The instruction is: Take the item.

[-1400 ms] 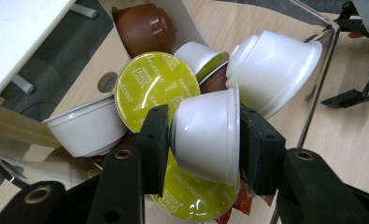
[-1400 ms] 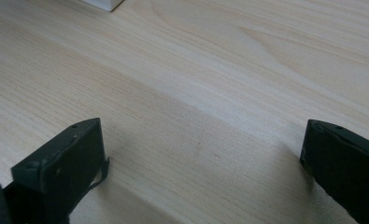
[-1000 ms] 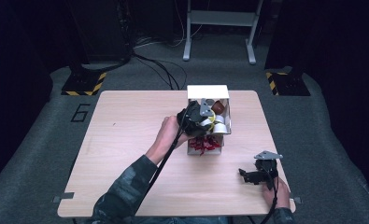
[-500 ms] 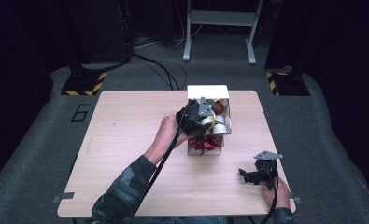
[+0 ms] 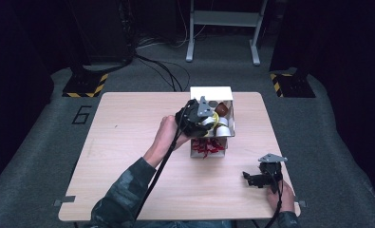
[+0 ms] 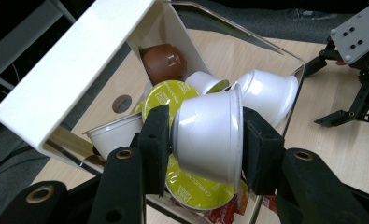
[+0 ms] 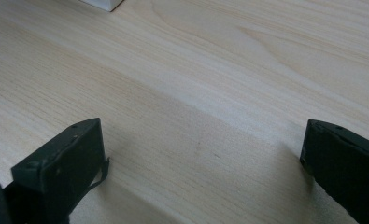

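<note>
A white coffee capsule [image 6: 209, 135] sits clamped between the two black jaws of my left gripper [image 6: 205, 140], right in the middle of the left gripper view. It lies on its side, its rim turned toward the lower edge of the frame, and both pads press against its wall. Behind and under it I see a capsule with a yellow-green lid [image 6: 167, 97], and a second yellow-green lid [image 6: 194, 189] shows below the one I hold. A brown capsule [image 6: 164, 62] rests higher up, toward the upper middle of the frame, with two more white capsules [image 6: 265, 93] to its right. All of them lie in a white box [image 6: 74, 65] whose open flap runs across the upper left of that view.

In the high view the box [image 5: 211, 93] stands just right of the middle of the wooden table [image 5: 128, 142], and my left gripper [image 5: 198, 118] hangs over its opening with the capsule in its grip. The box's near side carries a red pattern [image 5: 208, 147].

My right gripper [image 5: 263, 175] rests low on the table at the lower right of the high view, well apart from the box. In the right gripper view its jaws stand wide apart over bare wood [image 7: 210, 93], with nothing between them. A corner of the box [image 7: 102, 3] shows at the top edge of that view.
</note>
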Motion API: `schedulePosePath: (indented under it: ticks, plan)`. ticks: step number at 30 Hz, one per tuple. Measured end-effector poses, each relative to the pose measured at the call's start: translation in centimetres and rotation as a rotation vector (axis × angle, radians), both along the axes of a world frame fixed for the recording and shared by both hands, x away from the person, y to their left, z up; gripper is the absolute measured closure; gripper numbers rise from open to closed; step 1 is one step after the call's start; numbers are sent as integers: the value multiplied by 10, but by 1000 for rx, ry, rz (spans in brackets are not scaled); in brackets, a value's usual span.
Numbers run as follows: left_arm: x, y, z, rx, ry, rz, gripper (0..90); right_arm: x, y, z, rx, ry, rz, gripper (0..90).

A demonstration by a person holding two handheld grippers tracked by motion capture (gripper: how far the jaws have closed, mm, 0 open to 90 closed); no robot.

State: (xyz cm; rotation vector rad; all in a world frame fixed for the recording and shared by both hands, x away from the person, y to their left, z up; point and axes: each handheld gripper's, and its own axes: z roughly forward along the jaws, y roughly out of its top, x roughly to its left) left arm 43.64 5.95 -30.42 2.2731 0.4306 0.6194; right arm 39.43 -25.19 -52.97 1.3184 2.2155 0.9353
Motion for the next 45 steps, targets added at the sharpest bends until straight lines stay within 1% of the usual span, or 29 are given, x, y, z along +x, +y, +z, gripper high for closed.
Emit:
schedulePosePath:
  ticks: [6, 8, 10, 12, 13, 14, 19, 25, 27, 32, 34, 37, 39, 44, 45]
  plan:
    - [-3, 7, 7, -23, -14, 5, 578, 0, 0, 0, 0, 0, 0, 0]
    - [-5, 9, 10, -28, -25, 8, 577, 0, 0, 0, 0, 0, 0, 0]
    - [-5, 11, 11, -40, -24, 10, 577, 0, 0, 0, 0, 0, 0, 0]
    - [-5, 14, 13, -34, -31, 3, 578, 0, 0, 0, 0, 0, 0, 0]
    - [-6, 15, 13, -42, -29, 14, 577, 0, 0, 0, 0, 0, 1, 0]
    - [-6, 16, 14, -41, -33, 14, 578, 0, 0, 0, 0, 0, 0, 0]
    - [-10, 24, 18, -68, -35, 23, 577, 0, 0, 0, -1, 1, 3, 0]
    - [-13, 36, 21, -79, -46, 38, 578, 0, 0, 0, -1, 1, 4, 0]
    - [-13, 39, 22, -93, -40, 45, 577, 0, 0, 0, -1, 1, 4, 0]
    - [-15, 50, 25, -106, -49, 62, 577, 0, 0, 0, -1, 1, 4, 0]
    - [-16, 54, 26, -106, -57, 69, 577, 0, 0, 0, -1, 1, 4, 0]
    - [-17, 61, 27, -119, -62, 81, 576, 0, 0, 0, -1, 1, 4, 0]
    - [-18, 66, 27, -123, -61, 86, 576, 0, 0, 0, -1, 1, 4, 0]
    - [-17, 81, 22, -138, -63, 123, 576, 0, 0, 0, -1, 1, 4, 0]
    - [-17, 85, 21, -142, -57, 130, 576, 0, 0, 0, -1, 1, 4, 0]
